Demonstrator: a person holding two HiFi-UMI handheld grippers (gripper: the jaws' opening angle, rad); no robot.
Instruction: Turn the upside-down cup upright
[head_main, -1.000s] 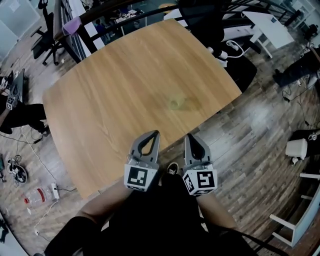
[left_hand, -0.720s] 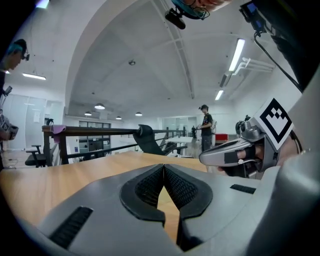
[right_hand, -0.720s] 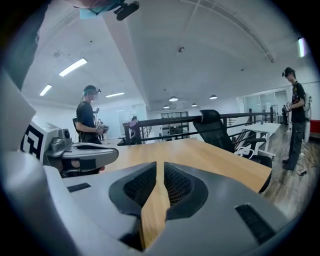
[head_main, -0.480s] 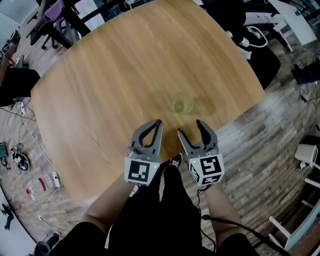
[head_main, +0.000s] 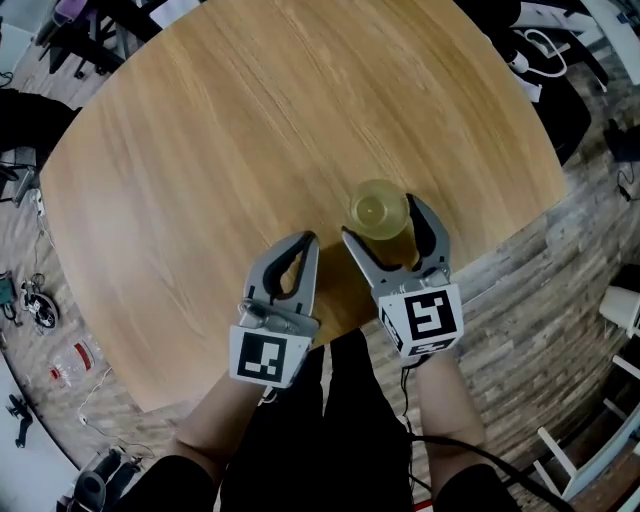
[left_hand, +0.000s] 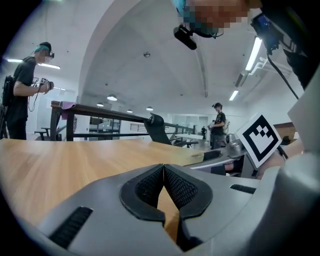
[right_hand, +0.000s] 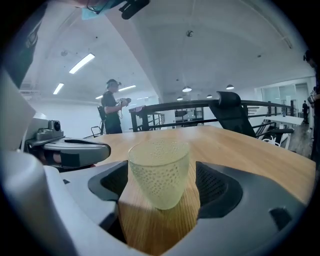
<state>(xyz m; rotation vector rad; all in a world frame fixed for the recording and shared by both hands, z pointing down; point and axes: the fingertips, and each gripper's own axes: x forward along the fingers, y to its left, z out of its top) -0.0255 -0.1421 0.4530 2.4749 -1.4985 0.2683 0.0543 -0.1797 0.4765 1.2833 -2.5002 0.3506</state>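
Observation:
A pale yellow, dotted, see-through cup (head_main: 378, 210) stands on the round wooden table (head_main: 200, 150), close to its near edge. In the right gripper view the cup (right_hand: 160, 172) looks wider at the top than at the bottom. My right gripper (head_main: 382, 224) is open, its jaws still opening. One finger stands on each side of the cup, and neither pad touches it. My left gripper (head_main: 309, 240) is shut and empty, low over the table just left of the right one. Its pads (left_hand: 150, 186) meet over bare wood.
The table's near edge runs just under both grippers. Beyond it lie wooden floor, cables (head_main: 30, 300) at the left and a white object (head_main: 620, 305) at the right. Office chairs, a dark railing (left_hand: 100, 112) and standing people (left_hand: 25, 90) are far behind the table.
Both grippers have come down and forward over the table's near edge. The right jaws went from shut to wide open and now flank the cup. The left stayed shut.

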